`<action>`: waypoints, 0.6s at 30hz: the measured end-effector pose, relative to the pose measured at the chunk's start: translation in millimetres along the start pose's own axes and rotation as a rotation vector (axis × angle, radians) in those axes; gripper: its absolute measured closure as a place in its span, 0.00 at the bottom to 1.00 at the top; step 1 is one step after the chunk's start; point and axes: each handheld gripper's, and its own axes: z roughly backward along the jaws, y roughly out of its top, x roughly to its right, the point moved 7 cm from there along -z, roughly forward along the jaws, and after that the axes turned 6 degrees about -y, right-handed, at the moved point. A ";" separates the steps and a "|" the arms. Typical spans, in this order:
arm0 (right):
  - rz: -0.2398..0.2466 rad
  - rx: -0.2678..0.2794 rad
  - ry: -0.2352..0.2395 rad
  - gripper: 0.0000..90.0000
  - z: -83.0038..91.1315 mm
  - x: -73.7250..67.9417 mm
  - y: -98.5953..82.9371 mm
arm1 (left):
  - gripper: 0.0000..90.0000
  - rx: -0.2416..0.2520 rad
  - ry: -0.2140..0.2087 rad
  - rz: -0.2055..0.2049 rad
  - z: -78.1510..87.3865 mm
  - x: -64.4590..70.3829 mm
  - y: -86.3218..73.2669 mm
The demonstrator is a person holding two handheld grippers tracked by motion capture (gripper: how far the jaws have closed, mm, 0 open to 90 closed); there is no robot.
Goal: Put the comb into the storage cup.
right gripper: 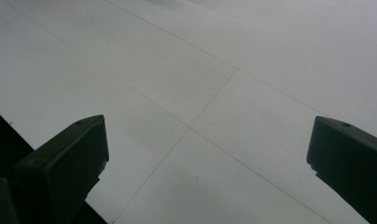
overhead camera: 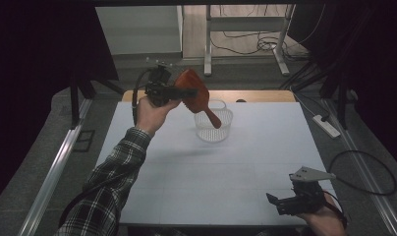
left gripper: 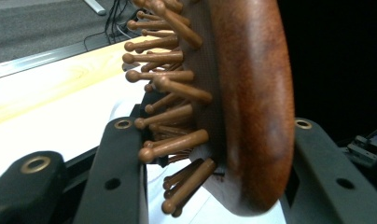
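The wooden hairbrush [overhead camera: 194, 92] is clamped by its head in the left gripper [overhead camera: 179, 92], its handle angled down over the clear basket [overhead camera: 213, 129]. Lowering and release remain. The right gripper [overhead camera: 285, 201] is held apart, idle.

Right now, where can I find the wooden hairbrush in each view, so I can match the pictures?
High view: the wooden hairbrush is upper centre, held in the left tool, its handle slanting down over the clear basket.
Left gripper view: it takes the centre, seen edge-on between both jaws, bristles pointing left.
Right gripper view: it is not in this picture.
Shared landmark: the white table, also at and.
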 end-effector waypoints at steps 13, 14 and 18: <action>-0.042 -0.002 -0.020 0.00 10.2 2.5 -9.2 | 0.65 0.002 0.038 0.012 -8.9 -9.4 7.4; -0.042 -0.002 -0.020 0.00 10.2 2.4 -9.3 | 0.65 0.003 0.038 0.013 -9.6 -9.8 7.7; -0.039 -0.007 -0.022 0.00 10.0 2.4 -9.6 | 0.65 0.004 0.045 0.023 -14.1 -13.0 8.1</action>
